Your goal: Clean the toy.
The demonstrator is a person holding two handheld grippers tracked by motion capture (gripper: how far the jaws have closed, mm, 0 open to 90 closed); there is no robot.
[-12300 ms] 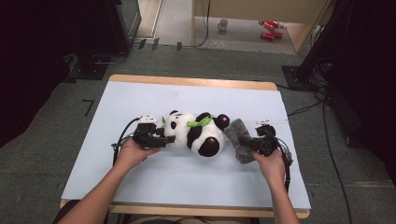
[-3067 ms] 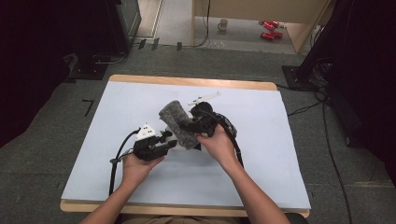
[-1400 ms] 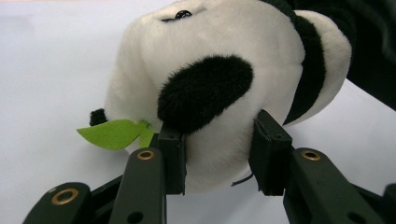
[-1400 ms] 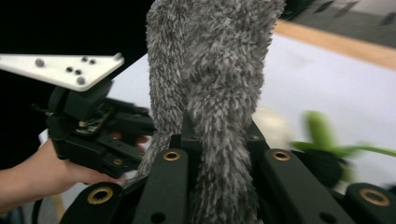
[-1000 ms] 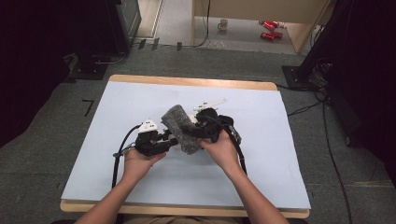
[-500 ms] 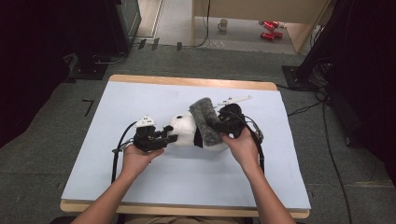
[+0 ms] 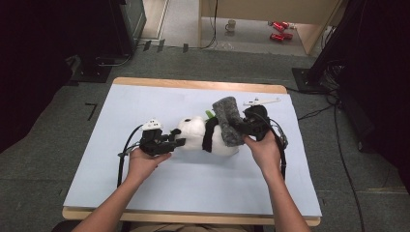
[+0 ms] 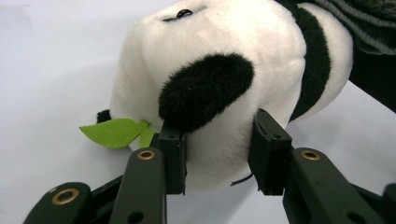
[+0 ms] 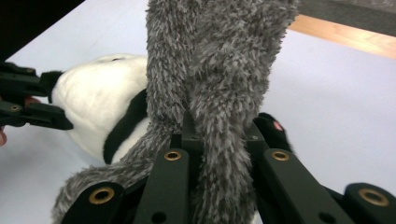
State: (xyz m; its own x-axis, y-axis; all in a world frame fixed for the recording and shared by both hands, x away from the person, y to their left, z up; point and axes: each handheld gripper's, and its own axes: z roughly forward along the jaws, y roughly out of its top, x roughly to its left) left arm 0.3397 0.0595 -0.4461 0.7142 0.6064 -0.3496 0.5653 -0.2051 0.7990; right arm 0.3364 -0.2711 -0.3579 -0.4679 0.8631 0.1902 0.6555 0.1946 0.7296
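Observation:
A black-and-white panda plush (image 7: 198,137) lies on its side on the pale blue table top (image 7: 159,99). My left gripper (image 7: 178,140) is shut on its head; in the left gripper view the pads (image 8: 172,158) press into the white fur (image 8: 219,42) on both sides of a black patch. A green felt leaf (image 8: 114,133) sticks out beside it. My right gripper (image 7: 238,128) is shut on a grey fuzzy cloth (image 7: 227,121) and holds it up over the panda's body. In the right gripper view the cloth (image 9: 219,60) rises from between the jaws, with the panda (image 9: 95,100) behind it.
The table's wooden far edge (image 7: 198,84) borders grey carpet with cables, a mug (image 7: 231,24) and red cans (image 7: 278,30). Dark equipment stands at both sides. Bare table top lies in front of the hands and at the far left.
My right gripper has carried the grey cloth to the right, off the panda's head and toward its body. The left gripper has stayed on the head.

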